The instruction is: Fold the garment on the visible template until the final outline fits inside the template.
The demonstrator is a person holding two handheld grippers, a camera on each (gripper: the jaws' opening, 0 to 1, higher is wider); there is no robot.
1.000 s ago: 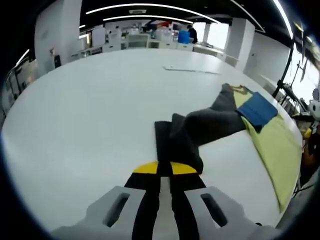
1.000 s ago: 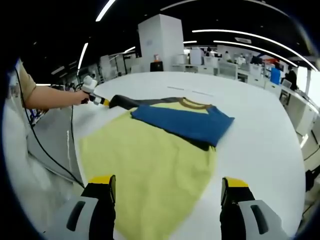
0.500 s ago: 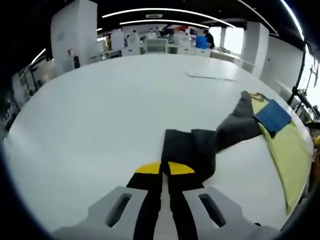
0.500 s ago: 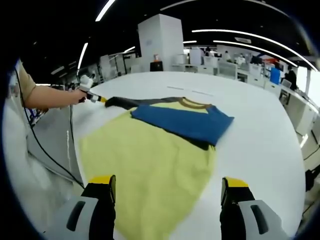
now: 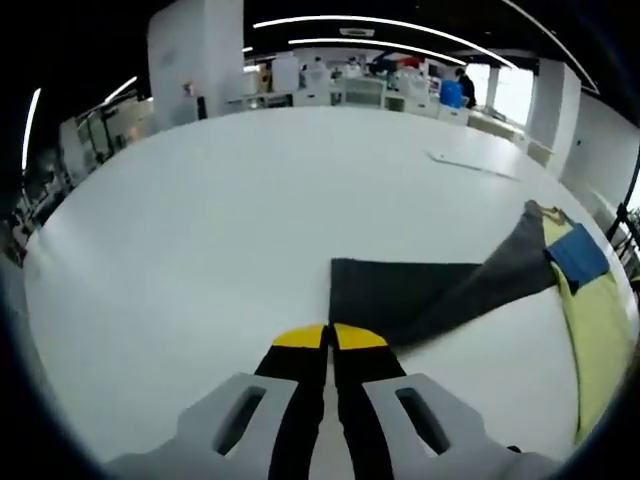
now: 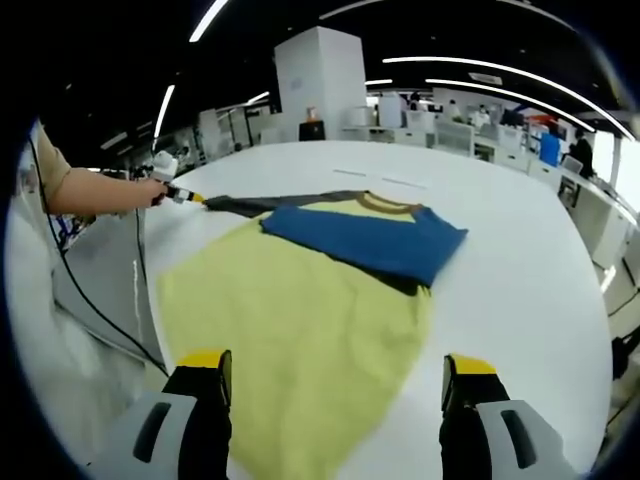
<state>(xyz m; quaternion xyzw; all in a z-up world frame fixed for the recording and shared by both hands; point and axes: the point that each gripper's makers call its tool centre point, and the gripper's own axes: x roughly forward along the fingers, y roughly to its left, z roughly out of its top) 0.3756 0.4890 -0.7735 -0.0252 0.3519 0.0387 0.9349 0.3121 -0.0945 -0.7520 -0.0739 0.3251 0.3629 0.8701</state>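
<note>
In the right gripper view, the right gripper (image 6: 335, 400) hovers with its jaws spread wide and nothing between them, just above the near hem of the garment (image 6: 300, 320). The yellow body lies flat on the white table (image 6: 520, 290). Beyond it, a blue sleeve (image 6: 370, 240) is folded across the chest, below the brown-edged collar (image 6: 385, 207). No template outline can be made out under the cloth. Farther off, the grey sleeve (image 6: 265, 203) runs out in a taut line toward the left gripper (image 6: 178, 192), held in the person's hand (image 6: 150, 190) at the table's edge.

In the left gripper view, the left gripper (image 5: 328, 345) has its yellow-tipped jaws clamped on the cuff of the grey sleeve (image 5: 420, 295), which spreads flat and then narrows away toward the yellow body (image 5: 600, 340) and the blue sleeve (image 5: 580, 255). In the far background stand desks and a white pillar (image 5: 195, 50).

The cloth looks light, soft and limp, so it will likely drape and slide easily on the smooth table and hold no shape of its own. A pinch at an edge, a cuff, a hem corner or a shoulder seam, seems the best hold, carried low to keep the layers from dragging out of place.
</note>
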